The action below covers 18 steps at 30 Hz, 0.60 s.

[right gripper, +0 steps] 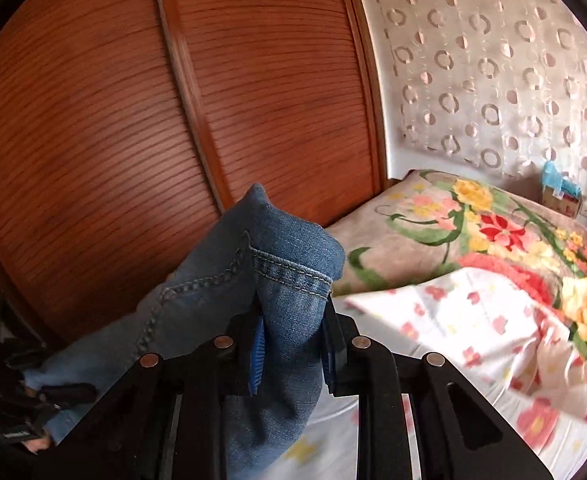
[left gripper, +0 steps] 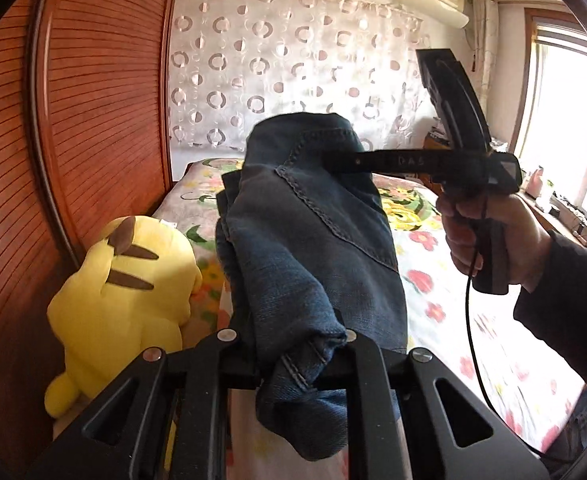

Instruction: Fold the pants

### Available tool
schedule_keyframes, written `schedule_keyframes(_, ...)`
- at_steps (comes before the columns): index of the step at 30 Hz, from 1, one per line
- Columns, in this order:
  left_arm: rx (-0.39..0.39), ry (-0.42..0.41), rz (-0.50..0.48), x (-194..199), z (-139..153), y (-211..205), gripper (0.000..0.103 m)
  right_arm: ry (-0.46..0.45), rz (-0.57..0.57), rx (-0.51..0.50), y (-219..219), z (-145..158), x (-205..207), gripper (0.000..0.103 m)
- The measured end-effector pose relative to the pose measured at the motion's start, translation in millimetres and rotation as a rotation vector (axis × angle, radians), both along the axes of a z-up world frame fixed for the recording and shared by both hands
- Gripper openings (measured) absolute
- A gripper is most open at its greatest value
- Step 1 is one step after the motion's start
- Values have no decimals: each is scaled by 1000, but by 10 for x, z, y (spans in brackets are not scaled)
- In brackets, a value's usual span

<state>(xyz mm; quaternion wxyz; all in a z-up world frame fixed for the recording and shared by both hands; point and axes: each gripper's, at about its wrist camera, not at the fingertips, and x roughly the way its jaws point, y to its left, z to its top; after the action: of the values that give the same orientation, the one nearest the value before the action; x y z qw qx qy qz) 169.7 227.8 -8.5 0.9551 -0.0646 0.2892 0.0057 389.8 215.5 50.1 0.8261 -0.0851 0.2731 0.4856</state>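
The blue denim pants hang lifted above the bed, stretched between both grippers. In the left wrist view, my left gripper is shut on a hemmed edge of the pants, and the cloth hides its fingertips. Further up, my right gripper, held by a hand, is shut on another part of the pants. The right wrist view shows the pants bunched in my right gripper, with its blue pads pressing on the denim. The fabric trails down to the lower left.
A yellow plush toy sits at the bed's left side by the slatted wooden wardrobe doors. A white flowered sheet and a floral blanket cover the bed. A patterned curtain hangs behind, and a window is at right.
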Motion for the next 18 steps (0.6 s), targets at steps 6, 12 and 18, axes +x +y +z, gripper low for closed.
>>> schedule_keyframes(6,-17,98,22,423,-362,82,17,87,-74,-88,247,-323,495,41)
schedule_keyframes(12,-35,190,57,473,-739,116,18,29,-203,-105,227,-610,547,50)
schedule_keyframes(18,-44,184,69,465,-709,95,23,45,-199,-190,391,-834,457,50)
